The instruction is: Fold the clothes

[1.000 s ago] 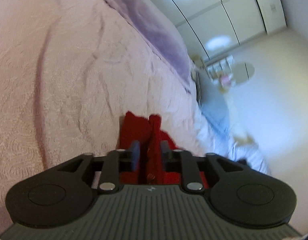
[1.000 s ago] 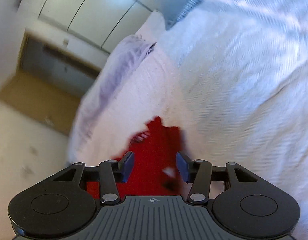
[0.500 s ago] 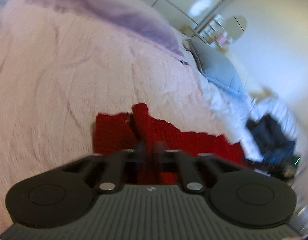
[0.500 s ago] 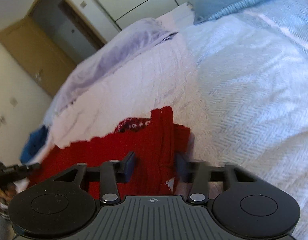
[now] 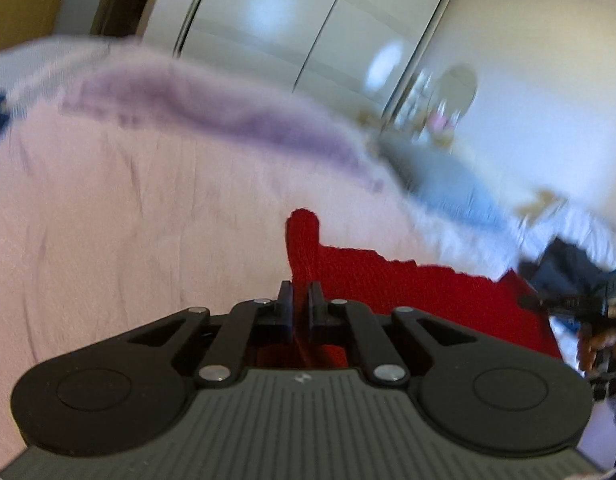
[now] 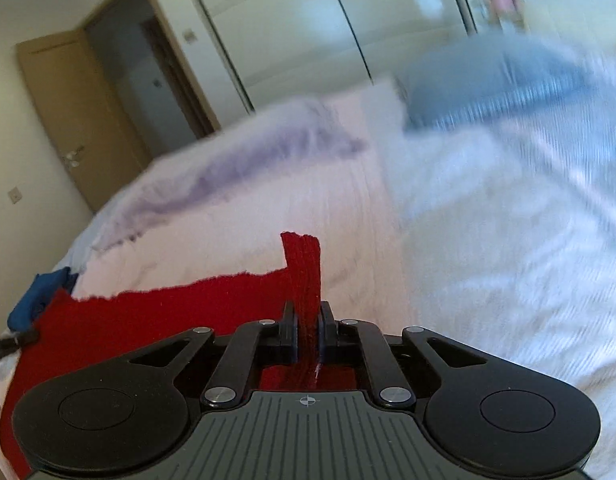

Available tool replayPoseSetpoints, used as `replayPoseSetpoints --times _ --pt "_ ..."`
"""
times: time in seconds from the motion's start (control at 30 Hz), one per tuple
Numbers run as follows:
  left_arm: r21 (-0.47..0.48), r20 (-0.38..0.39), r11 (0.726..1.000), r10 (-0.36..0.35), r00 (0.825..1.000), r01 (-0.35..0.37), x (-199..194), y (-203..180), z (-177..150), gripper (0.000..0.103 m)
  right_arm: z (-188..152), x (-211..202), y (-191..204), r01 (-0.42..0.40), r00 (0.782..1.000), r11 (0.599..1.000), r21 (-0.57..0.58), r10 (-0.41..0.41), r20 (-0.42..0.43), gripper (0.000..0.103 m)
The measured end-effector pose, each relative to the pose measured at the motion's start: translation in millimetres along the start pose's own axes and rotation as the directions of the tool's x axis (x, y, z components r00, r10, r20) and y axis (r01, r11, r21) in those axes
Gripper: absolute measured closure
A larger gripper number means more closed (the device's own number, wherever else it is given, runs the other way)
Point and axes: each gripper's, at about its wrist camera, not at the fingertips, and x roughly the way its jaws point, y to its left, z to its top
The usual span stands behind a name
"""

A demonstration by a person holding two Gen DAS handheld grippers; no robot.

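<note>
A red knitted garment (image 5: pixel 408 292), a sweater by the look of its ribbed yarn, hangs stretched between the two hand-held grippers above a bed with a pale pink bedspread (image 5: pixel 128 220). The left gripper (image 5: pixel 301 300) has its jaws pressed together on one corner of the knit, a small tab of red poking up past the tips. The right gripper (image 6: pixel 307 320) is closing its jaws, and a ribbed strip of the same garment (image 6: pixel 304 272) stands upright between them, already squeezed by the pads. From each view the red cloth runs sideways toward the other gripper, so the piece is held at two corners along one edge. The knit looks soft, limp and fairly thick; it will likely sag in the middle, stretch under its own weight and drape rather than keep a crease. It should not slip readily, since the coarse yarn gives the pads purchase. Corners or the ribbed hem seem the sensible places to grip, because a pinch mid-panel would bunch it. A lilac blanket (image 5: pixel 228 116) lies further up the bed, a blue-grey pillow (image 6: pixel 488 80) beyond.
</note>
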Motion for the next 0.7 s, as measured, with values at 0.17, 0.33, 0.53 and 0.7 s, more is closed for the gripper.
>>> replayPoseSetpoints --times 0.17,0.33,0.53,0.7 --pt "-0.175 -0.025 0.984 0.026 0.999 -0.030 -6.6 23.3 -16.7 0.083 -18.5 12.7 -28.6 -0.008 0.996 0.975 0.220 0.027 -0.081 0.081" --pt "-0.383 0.054 0.921 -0.059 0.997 0.076 -73.6 37.5 -44.6 0.069 -50.1 -56.8 -33.6 -0.116 0.993 0.933 0.341 0.108 0.042 0.044" --pt "-0.546 0.095 0.819 -0.146 0.985 0.174 -124.6 31.3 -103.5 0.062 -101.1 -110.6 -21.4 -0.141 0.990 0.918 0.372 0.135 0.043 0.043" --pt "-0.512 0.089 0.836 -0.180 0.980 0.200 -120.7 11.5 -119.3 0.066 -127.6 -118.9 -14.4 -0.140 0.989 0.894 0.426 0.144 0.024 0.044"
